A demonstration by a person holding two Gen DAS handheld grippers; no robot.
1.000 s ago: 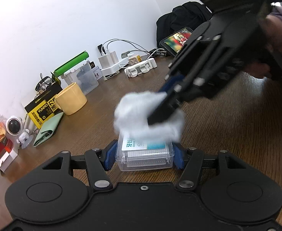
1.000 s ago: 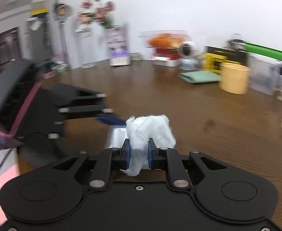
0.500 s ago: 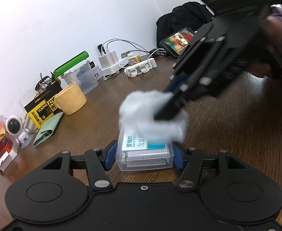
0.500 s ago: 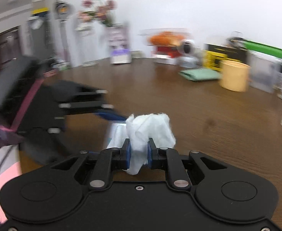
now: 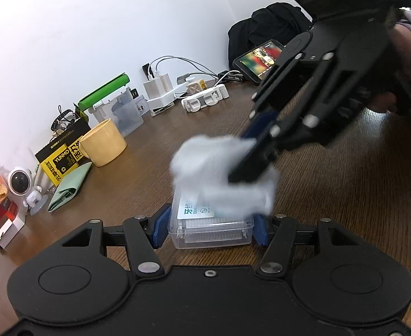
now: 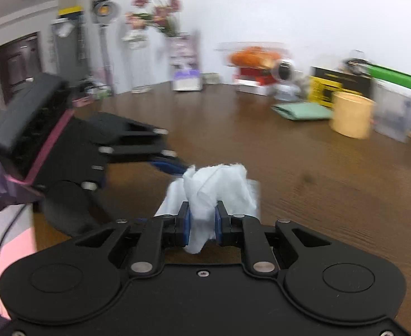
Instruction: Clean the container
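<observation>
Clamped between the blue pads of the left claw (image 5: pixel 209 228): one small clear plastic box (image 5: pixel 211 231), rectangular, rounded at the corners, with a white and teal printed label on its lid and rows of fine white sticks showing through the wall. Rested on the dark brown wood-grain worktop (image 5: pixel 345 196), close against the left wrist camera. Pressed onto the lid from above: one crumpled white tissue wad (image 5: pixel 222 179), soft and fibrous, blurred in the left view. Pinched at its lower fold by the right claw (image 6: pixel 202 221), nearly closed, blue pads sunk into the paper on both sides; seen in the left view as a black linked frame slanting down from the upper right.

Lined along the white wall behind:
- one matte yellow ceramic mug (image 5: pixel 103 142), cylindrical
- one black and yellow cardboard carton (image 5: pixel 61 154)
- one folded mint-green cloth pouch (image 5: pixel 69 186), flat
- one small white robot figure (image 5: pixel 23 186), round-headed with a dark glossy face
- one frosted plastic bin with a green bar on top (image 5: pixel 115 103)
- two white charger plugs on a white power strip (image 5: pixel 160 91)
- one phone with a lit screen (image 5: pixel 258 58), propped against a black fabric bag (image 5: pixel 267 28)
- one clear tub of orange fruit (image 6: pixel 251 54), blurred in the right view.
</observation>
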